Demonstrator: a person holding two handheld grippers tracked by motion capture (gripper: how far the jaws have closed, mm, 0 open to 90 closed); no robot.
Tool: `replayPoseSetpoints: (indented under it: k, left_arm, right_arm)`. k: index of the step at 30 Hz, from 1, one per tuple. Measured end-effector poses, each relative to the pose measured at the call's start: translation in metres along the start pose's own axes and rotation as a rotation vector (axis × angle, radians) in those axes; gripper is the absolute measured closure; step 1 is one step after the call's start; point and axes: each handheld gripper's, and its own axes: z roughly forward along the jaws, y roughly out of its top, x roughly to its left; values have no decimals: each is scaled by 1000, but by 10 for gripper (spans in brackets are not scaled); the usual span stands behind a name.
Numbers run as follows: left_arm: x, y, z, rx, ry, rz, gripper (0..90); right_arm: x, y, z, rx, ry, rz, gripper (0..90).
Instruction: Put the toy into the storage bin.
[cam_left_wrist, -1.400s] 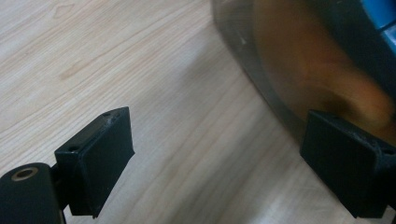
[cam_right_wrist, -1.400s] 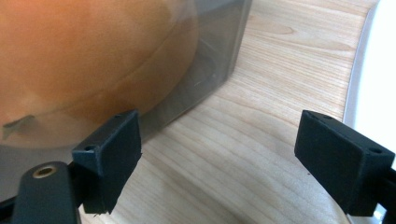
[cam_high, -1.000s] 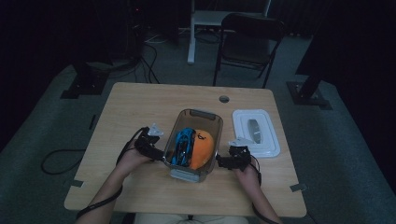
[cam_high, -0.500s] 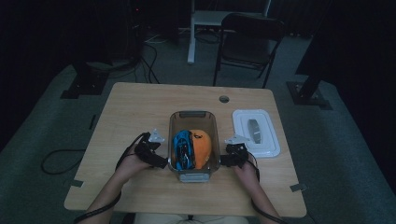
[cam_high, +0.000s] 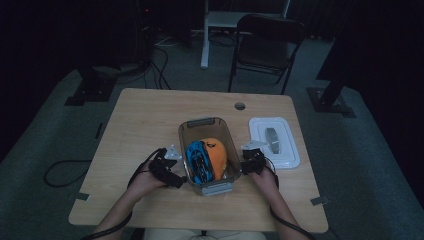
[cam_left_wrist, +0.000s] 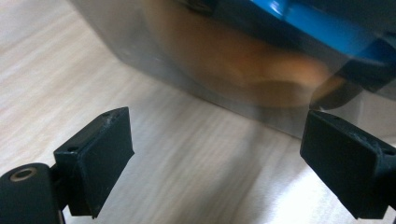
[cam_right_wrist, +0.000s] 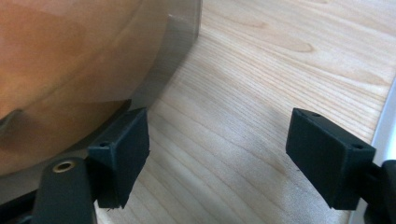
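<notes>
The wooden table (cam_high: 150, 125) carries a clear bin (cam_high: 209, 186) at its centre, with a white lid (cam_high: 287, 150) at the bin's three o'clock. The left gripper (cam_high: 176, 175) at nine o'clock is spread on nothing; the right gripper (cam_high: 245, 162) at three has just been closing, nothing between its jaws. To shift the bin squarely, I'd press both walls evenly and low so the orange toy (cam_high: 216, 152) and blue toy (cam_high: 199, 161) inside don't tip it.

Left tongs (cam_high: 176, 175) gape open; right tongs (cam_high: 243, 164), open, have just been closing.

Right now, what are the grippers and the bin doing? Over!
Left gripper open, right gripper open, jaws just been closing, nothing between them. Bin sits between the two, lid off to its right. Nothing in the way.
</notes>
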Motion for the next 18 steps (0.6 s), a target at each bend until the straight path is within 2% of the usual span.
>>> replayPoseSetpoints:
  k: [4, 8, 10, 12, 14, 18]
  left_arm:
    - [-3, 1, 2, -3, -6, -5, 93]
    - [-7, 2, 5, -8, -31, 3, 93]
    - [-9, 4, 7, -7, -45, 10, 68]
    - [-12, 7, 10, -2, -77, 20, 25]
    - [-15, 10, 12, -7, -69, 35, 26]
    - [-15, 11, 14, -25, -95, 16, 25]
  right_arm:
    - [-4, 2, 0, 9, 19, -7, 219]
    - [-8, 3, -4, 0, 30, -6, 230]
    - [-11, 3, -6, -3, 44, 12, 236]
    - [-14, 3, -8, -12, 55, 30, 245]
    - [-18, 2, -11, -23, 54, 53, 245]
    - [-24, 2, -21, -56, 47, 66, 205]
